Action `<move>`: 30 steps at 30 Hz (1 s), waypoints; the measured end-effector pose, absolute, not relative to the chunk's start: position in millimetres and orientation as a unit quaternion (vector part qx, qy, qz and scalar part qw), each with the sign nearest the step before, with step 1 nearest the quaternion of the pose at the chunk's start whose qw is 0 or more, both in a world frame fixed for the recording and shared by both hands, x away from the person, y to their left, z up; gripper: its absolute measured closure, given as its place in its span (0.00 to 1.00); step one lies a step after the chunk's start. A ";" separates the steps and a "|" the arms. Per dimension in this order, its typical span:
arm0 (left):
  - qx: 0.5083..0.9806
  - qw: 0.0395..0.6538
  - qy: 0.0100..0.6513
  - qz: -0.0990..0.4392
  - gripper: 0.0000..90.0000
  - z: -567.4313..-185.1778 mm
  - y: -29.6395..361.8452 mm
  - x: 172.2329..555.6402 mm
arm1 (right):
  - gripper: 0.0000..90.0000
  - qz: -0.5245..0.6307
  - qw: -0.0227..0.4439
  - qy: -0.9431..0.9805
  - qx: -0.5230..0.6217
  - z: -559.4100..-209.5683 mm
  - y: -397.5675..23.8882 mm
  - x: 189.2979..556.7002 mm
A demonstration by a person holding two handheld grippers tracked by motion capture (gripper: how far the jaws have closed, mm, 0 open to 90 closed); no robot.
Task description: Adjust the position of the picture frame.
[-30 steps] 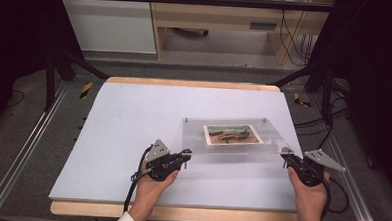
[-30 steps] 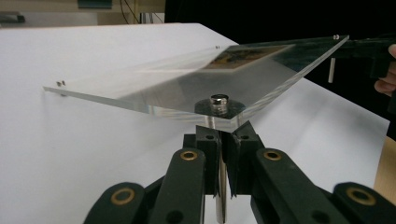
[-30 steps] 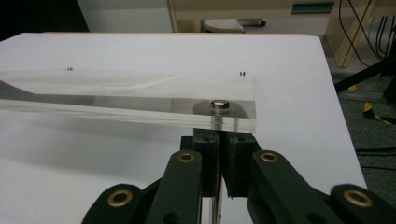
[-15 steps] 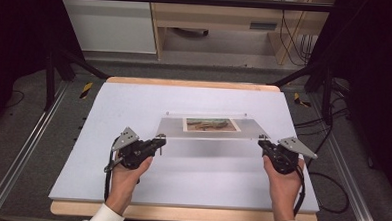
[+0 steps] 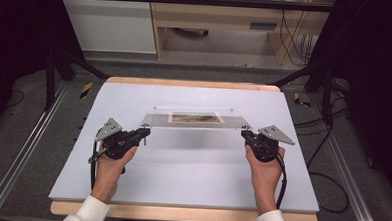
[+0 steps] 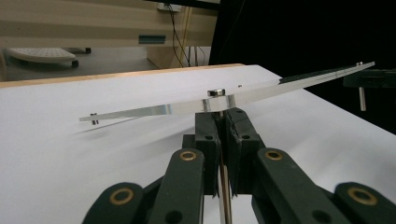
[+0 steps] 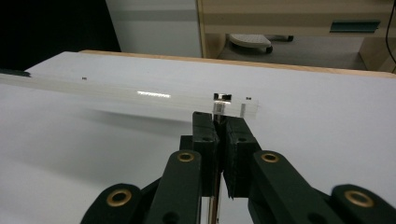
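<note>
**Clear frame held up between two sets of fingers**

A clear acrylic frame (image 5: 196, 119) with a picture (image 5: 195, 118) inside hangs above the white table (image 5: 191, 175), spanning the gap between both grippers. The left gripper (image 5: 144, 133) has its fingers (image 6: 208, 135) closed on a metal standoff pin (image 6: 216, 100) at the frame's near left corner. The right gripper (image 5: 245, 134) has its fingers (image 7: 206, 135) clamped on the pin at the near right corner (image 7: 222, 103). The frame's body lies beyond and just above both fingertips, tilted, clear of the table.
</note>
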State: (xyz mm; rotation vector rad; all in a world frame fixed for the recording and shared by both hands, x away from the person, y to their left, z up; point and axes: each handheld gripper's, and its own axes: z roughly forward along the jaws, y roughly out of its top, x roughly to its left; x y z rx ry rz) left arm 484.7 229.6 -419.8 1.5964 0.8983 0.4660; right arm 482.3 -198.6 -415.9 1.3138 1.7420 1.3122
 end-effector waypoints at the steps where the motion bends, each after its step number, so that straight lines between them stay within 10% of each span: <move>1: 0.684 0.587 0.385 0.201 0.93 -421.5 229.6 485.9 | 0.94 0.489 0.295 0.655 0.495 -416.3 -197.0 481.8; 30: 0.689 0.572 0.407 0.178 0.94 -437.9 236.3 485.5 | 0.94 0.480 0.297 0.658 0.499 -429.1 -187.5 469.5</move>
